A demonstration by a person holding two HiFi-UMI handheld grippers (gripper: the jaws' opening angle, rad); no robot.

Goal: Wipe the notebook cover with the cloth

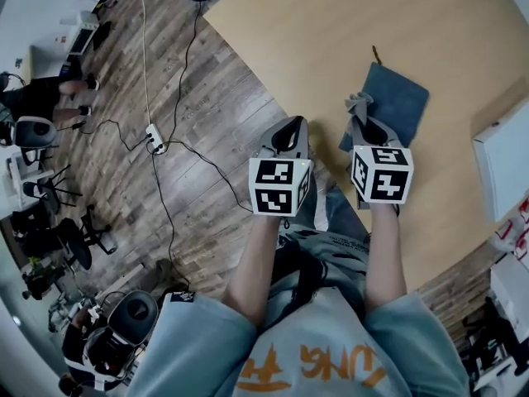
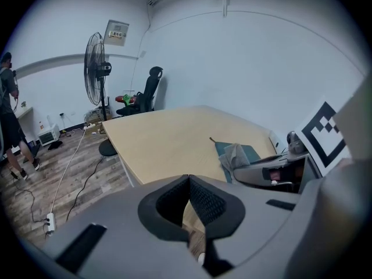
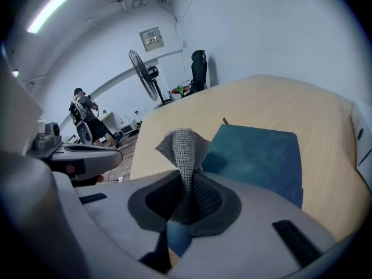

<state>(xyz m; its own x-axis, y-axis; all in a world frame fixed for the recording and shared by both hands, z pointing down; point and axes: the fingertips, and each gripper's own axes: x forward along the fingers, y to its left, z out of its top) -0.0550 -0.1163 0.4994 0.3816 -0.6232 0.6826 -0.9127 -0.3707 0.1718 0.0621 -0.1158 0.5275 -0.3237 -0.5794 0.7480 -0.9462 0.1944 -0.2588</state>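
Orange-lettered shirt [image 1: 331,337], print upside down and unreadable, right gripper [image 3: 187,197] clamped on grey cloth [image 3: 181,147] by 9 o'clock edge of teal notebook [image 3: 256,156], left gripper [image 2: 189,201] jaws together on nothing, white box [image 1: 502,164] on table [image 1: 314,23] at 3 o'clock

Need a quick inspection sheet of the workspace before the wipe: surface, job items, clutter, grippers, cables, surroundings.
Surface: tan wooden table, no spills seen.
Job's things: teal notebook lies closed and flat on the table; grey knit cloth is above its near corner, contact unclear.
Clutter: white box at the table's right edge.
Grippers: right gripper shut on the cloth; left gripper jaws together, empty, near the table edge.
Cables: black cables and a white power strip on the wood floor.
Surroundings: standing fan, office chair, a person at far left.
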